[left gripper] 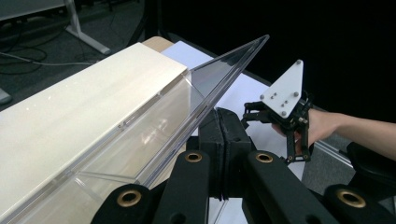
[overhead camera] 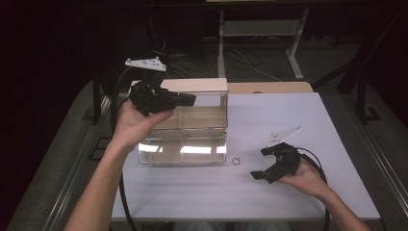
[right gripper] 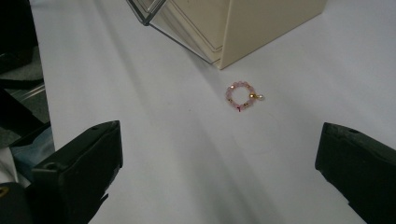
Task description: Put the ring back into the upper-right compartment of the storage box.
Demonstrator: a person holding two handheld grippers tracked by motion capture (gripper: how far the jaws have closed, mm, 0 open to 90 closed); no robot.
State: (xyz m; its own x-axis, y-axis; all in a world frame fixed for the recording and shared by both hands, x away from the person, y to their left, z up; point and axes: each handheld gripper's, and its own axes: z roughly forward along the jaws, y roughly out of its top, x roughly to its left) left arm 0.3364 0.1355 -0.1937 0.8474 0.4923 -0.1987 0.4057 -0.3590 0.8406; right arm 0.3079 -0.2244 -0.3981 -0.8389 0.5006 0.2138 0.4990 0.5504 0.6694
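A clear acrylic box (overhead camera: 192,139) with a pale wooden top (left gripper: 88,98) stands left of the table's middle. My left gripper (overhead camera: 190,99) is at the box's upper left, and its jaws (left gripper: 220,121) are shut on the edge of the clear lid (left gripper: 219,74), which is tilted up. A small pink bead bracelet (overhead camera: 236,160) lies on the white sheet just right of the box's front corner. My right gripper (overhead camera: 257,174) hovers low to the right of it, open. The bracelet (right gripper: 240,96) lies ahead of the right gripper (right gripper: 219,140), between the lines of the two jaws, untouched.
The white sheet (overhead camera: 298,125) covers the table to the right of the box and in front of it. A wooden board (overhead camera: 274,87) lies at the far edge. Desk legs and cables (overhead camera: 250,57) stand on the floor beyond.
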